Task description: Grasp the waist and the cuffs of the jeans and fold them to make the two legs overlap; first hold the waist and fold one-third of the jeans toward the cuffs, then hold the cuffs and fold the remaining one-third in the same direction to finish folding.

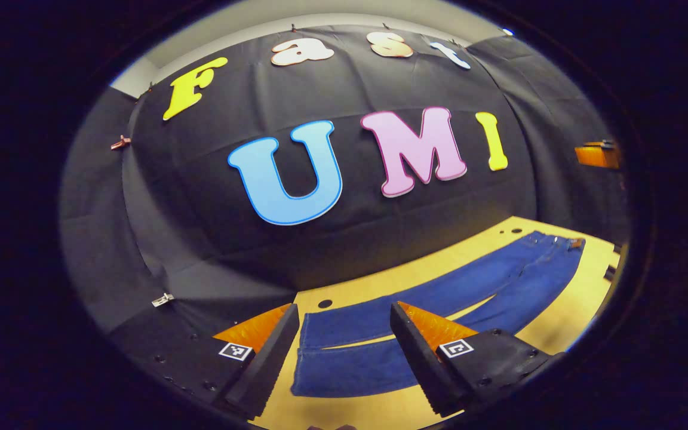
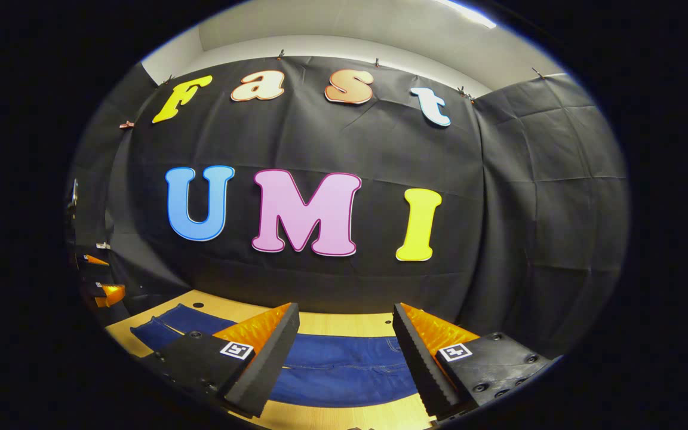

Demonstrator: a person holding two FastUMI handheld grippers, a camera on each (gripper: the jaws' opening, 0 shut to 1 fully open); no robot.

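Blue jeans (image 1: 457, 286) lie flat on the wooden table (image 1: 415, 263), both legs spread side by side. In the left gripper view the cuffs (image 1: 320, 358) lie near me and the waist (image 1: 565, 242) is at the far right. My left gripper (image 1: 344, 310) hovers open above the cuffs, holding nothing. In the right gripper view the waist end of the jeans (image 2: 332, 364), with pocket stitching, lies below my right gripper (image 2: 344, 307), which is open with nothing between its fingers. The legs (image 2: 165, 325) run off to the left.
The black cloth wall stands just behind the table's far edge (image 2: 332, 322). Small round holes (image 1: 324, 303) dot the tabletop near the jeans. The other gripper's orange part (image 1: 598, 154) shows at the far right, and the left one (image 2: 96, 280) at the left edge.
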